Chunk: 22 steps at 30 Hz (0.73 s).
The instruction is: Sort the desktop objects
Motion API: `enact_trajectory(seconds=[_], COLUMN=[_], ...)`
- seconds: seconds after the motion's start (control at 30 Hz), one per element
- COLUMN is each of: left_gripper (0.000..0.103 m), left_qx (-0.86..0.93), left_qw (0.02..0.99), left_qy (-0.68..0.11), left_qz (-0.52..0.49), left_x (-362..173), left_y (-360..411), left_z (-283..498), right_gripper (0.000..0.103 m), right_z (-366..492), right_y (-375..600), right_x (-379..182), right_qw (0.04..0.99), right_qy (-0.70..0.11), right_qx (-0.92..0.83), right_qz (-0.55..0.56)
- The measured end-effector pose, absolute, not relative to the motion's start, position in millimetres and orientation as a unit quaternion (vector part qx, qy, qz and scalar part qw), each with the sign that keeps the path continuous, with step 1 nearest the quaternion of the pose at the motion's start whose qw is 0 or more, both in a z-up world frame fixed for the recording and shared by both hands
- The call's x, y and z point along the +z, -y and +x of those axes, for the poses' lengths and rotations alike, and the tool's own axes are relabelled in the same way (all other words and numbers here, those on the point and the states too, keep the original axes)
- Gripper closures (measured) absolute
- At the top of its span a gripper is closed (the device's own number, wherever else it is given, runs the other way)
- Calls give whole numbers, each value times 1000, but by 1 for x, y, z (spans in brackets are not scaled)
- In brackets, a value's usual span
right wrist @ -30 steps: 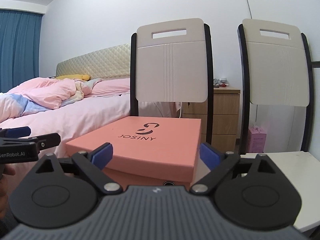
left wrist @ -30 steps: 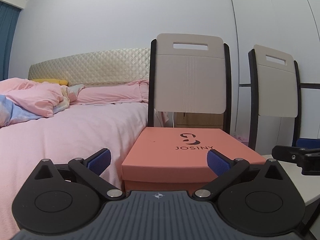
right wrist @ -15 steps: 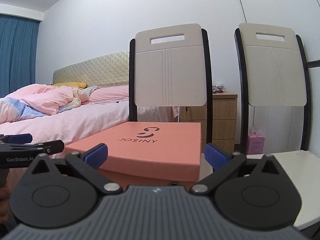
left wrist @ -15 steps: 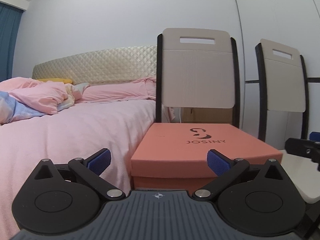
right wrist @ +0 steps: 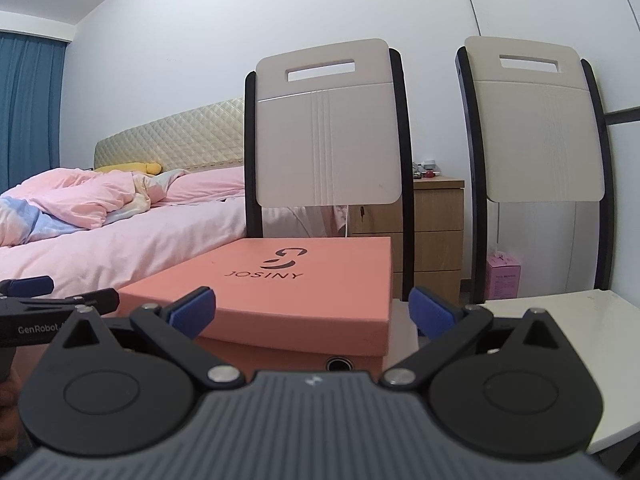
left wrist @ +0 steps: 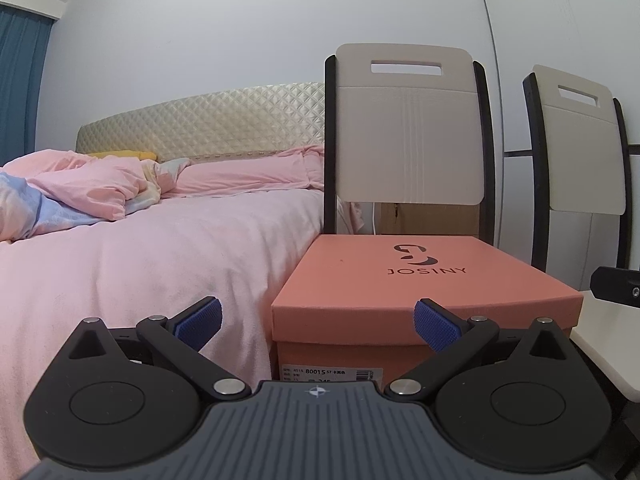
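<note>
Salmon-pink cardboard shoebox marked JOSINY, one only, lid on, sits on the seat of the nearer of two beige black-framed chairs. Pink-sheeted bed is just left of the box; white tabletop is right of it. Left tongs spread wide, holding nothing, facing the box's label end. Right tongs likewise spread, empty, facing the box's corner.
</note>
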State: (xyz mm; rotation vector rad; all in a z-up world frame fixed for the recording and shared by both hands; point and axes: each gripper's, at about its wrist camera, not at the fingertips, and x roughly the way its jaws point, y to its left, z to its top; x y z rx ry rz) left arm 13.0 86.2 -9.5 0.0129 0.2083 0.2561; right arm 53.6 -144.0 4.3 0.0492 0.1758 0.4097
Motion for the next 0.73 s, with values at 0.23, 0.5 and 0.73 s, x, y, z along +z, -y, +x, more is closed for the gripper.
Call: enact_trajectory(seconds=[0.23, 0.5, 0.73], left_gripper=[0, 0, 0], left_qx=[132, 130, 127], left_qw=[986, 986, 986], left_qy=[-104, -105, -103], left_qz=[7, 14, 15], left_x=[-10, -12, -12], left_y=[-86, -82, -81], left_z=[12, 12, 12], right_gripper=[0, 0, 0], right_z=[50, 46, 46], right_y=[149, 154, 158], right_x=[5, 6, 6], right_qw=[977, 978, 978], right_qy=[-88, -88, -94], right_qx=[194, 190, 184], right_qz=[27, 27, 29])
